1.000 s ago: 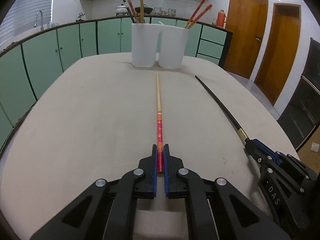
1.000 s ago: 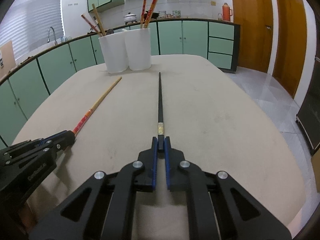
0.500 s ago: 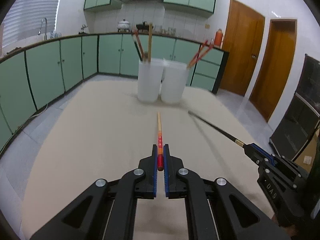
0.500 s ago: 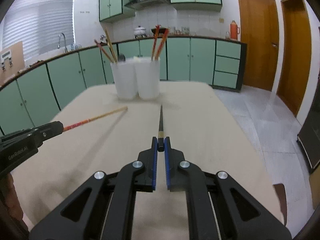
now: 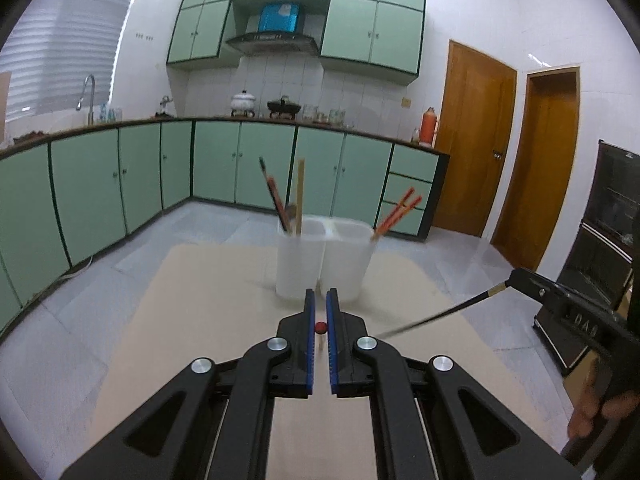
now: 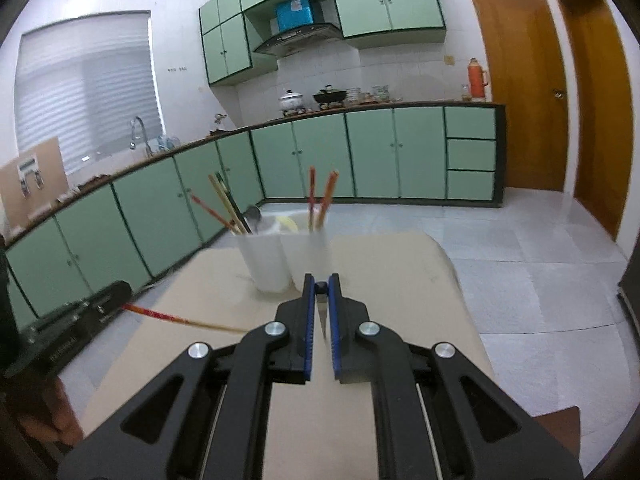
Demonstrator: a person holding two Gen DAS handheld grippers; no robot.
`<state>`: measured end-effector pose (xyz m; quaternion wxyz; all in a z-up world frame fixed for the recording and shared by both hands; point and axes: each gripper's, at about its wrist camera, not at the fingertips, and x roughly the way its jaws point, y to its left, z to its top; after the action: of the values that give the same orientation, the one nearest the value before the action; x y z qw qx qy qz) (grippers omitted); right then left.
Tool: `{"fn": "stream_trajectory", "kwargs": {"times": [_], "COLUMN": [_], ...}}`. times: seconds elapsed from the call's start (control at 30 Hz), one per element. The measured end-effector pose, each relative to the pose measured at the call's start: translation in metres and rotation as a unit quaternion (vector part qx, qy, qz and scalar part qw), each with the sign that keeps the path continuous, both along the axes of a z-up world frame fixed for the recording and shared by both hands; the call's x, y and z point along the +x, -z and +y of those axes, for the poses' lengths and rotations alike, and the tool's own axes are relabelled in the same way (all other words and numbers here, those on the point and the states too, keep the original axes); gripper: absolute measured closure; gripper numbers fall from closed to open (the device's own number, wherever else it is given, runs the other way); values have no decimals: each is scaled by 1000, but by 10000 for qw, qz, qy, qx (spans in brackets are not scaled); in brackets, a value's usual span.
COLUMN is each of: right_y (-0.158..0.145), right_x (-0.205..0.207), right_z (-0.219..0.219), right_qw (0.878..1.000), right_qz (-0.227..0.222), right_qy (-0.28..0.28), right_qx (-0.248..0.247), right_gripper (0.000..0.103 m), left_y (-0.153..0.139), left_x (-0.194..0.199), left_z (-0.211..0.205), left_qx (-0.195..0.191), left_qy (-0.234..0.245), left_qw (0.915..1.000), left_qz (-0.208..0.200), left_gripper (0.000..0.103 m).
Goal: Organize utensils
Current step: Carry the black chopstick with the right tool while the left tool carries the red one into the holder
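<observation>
Nearest to us, our left gripper (image 5: 320, 312) pinches the red-ended chopstick (image 6: 176, 319) by its red butt, its long axis running forward and down toward the table (image 5: 200, 300), while our right gripper (image 6: 321, 296) clamps the black chopstick (image 5: 436, 319) by its end, the shaft likewise slanting down and ahead. Both grippers hang above the table, tilted somewhat downward and aimed at the two white holders (image 5: 324, 264) standing side by side, touching, at the far edge, with more chopsticks upright inside.
</observation>
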<state>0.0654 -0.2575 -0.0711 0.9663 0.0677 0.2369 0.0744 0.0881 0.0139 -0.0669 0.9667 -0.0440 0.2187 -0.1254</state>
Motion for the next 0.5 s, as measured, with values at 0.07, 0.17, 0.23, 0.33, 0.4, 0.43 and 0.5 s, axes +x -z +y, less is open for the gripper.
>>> {"fn": "stream_trajectory", "kwargs": {"times": [0.07,0.17,0.23,0.33,0.4,0.43,0.5], "right_y": [-9,-23,-33,-47,-55,-60,-66], "right_x": [12,30,38,46,51,54,61], "right_z": [-4,-10,-11,-5,-1,1,4], "right_qw": [9998,9985,9981,9985,9984,9981,9978], "right_qz": [108,279,261,154,97,78,67], "right_qy": [-101,-281,-375,-453,-532,-593,-652], "right_qx": [128,376,416,259,170,128,87], "right_gripper": [97,97,97,97,97,97,97], "left_y": [-9,-18,-24,-29,-33,-36,-42], "left_x": [7,15,22,29,32,33,34], "left_z": [-1,-3,-5,-5,-5,-5,-5], "left_qx": [31,35,43,51,68,89,107], "left_qy": [42,146,213,297,337,344,359], "left_qw": [9999,9998,9996,9994,9992,9991,9989], "left_qz": [-95,-147,-162,-175,-206,-232,-285], "left_gripper": [98,98,98,98,98,98,98]}}
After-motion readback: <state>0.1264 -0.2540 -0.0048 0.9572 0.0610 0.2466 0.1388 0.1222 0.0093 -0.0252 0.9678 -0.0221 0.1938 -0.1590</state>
